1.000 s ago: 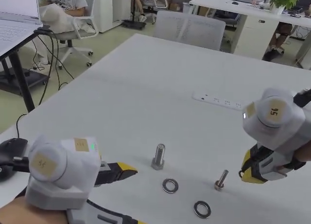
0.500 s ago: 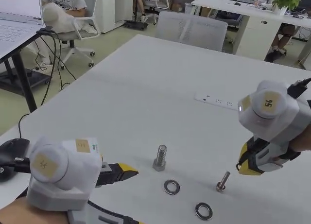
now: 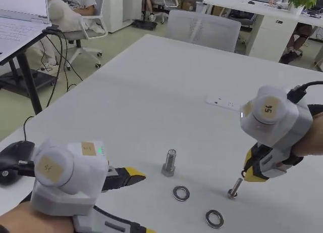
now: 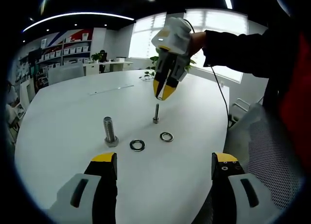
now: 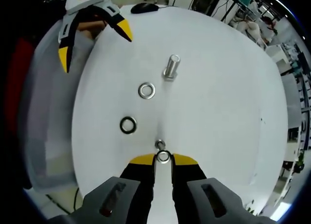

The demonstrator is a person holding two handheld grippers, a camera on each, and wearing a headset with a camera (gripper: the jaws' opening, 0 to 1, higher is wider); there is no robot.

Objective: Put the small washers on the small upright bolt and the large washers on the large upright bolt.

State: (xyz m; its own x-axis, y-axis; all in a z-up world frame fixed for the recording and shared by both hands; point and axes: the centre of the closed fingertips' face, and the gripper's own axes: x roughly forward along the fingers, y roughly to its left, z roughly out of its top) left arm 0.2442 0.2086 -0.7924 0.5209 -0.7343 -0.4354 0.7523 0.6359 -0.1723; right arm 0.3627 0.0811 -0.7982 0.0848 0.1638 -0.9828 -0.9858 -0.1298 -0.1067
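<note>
Right gripper view shows the right gripper (image 5: pixel 164 160) with its jaws drawn narrow, pinching a small washer (image 5: pixel 164 157) flat between the yellow tips. The small upright bolt (image 5: pixel 159 145) is just beyond the tips, seen end-on, so its long axis runs straight up from the white table (image 5: pixel 218 88). In the head view it stands on its head with the shank up and the gripper tips just above its top. The large upright bolt (image 5: pixel 171 67) stands well apart from it, also head down, threaded shank pointing up. Two more washers lie flat on the table between the bolts and the person: a bright washer (image 5: pixel 146 91) near the large bolt and a darker washer (image 5: pixel 128 125) nearer the small one. The left gripper (image 4: pixel 164 158) hangs low over the table, jaws spread wide with nothing between them, facing both bolts
</note>
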